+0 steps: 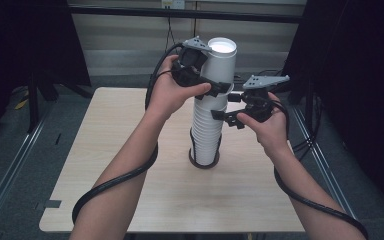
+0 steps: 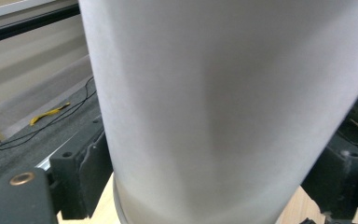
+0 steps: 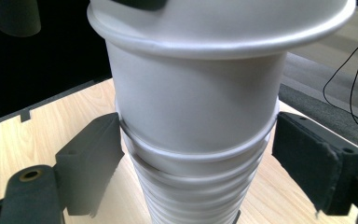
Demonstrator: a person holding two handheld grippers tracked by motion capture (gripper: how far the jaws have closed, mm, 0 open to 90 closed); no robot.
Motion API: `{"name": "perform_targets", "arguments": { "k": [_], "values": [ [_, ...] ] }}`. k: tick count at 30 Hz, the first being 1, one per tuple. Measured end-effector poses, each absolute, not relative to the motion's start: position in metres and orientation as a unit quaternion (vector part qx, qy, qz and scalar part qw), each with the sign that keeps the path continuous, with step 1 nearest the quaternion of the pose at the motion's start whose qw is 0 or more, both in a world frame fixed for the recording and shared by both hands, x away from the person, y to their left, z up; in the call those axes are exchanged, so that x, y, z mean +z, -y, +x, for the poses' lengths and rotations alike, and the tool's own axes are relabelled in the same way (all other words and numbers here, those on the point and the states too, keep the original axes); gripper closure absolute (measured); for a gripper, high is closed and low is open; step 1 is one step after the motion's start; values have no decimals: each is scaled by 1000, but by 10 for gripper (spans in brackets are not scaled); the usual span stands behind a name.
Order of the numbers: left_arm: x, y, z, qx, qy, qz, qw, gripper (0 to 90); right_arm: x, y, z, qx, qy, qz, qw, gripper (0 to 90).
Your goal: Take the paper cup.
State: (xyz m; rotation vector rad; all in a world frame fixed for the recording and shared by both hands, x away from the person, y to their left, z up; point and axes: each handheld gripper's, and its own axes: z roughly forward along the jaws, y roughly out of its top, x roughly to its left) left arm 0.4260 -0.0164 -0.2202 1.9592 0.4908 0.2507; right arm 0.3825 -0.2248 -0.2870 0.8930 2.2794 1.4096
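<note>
Left gripper (image 1: 215,89) jaws clamped on top cup (image 1: 218,65), pads against its wall on both sides in left gripper view. Right gripper (image 1: 226,107) jaws apart, flanking cup stack (image 1: 206,132) just below top cup's rim; left pad touching or nearly so, right pad clear.

Stack standing in black ring (image 1: 203,162) mid-tabletop (image 1: 130,150), nearer far edge.

Risks: thin paper wall denting under squeeze; second cup lifting along if nested tight and stack unrestrained; tall stack tipping toward near edge.

High view gives stack height, base ring. Right gripper view gives gap at rims (image 3: 196,156).
</note>
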Motion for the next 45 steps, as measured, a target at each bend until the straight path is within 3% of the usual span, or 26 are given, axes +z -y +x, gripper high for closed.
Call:
{"name": "perform_targets", "arguments": {
  "k": [15, 45],
  "values": [
    [-203, 14, 423, 109, -203, 809, 541, 143, -291, 224, 382, 480, -807, 304, 161, 184],
    [-187, -1, 421, 103, -210, 794, 562, 140, -298, 229, 381, 477, -811, 304, 151, 153]
  ]
}}
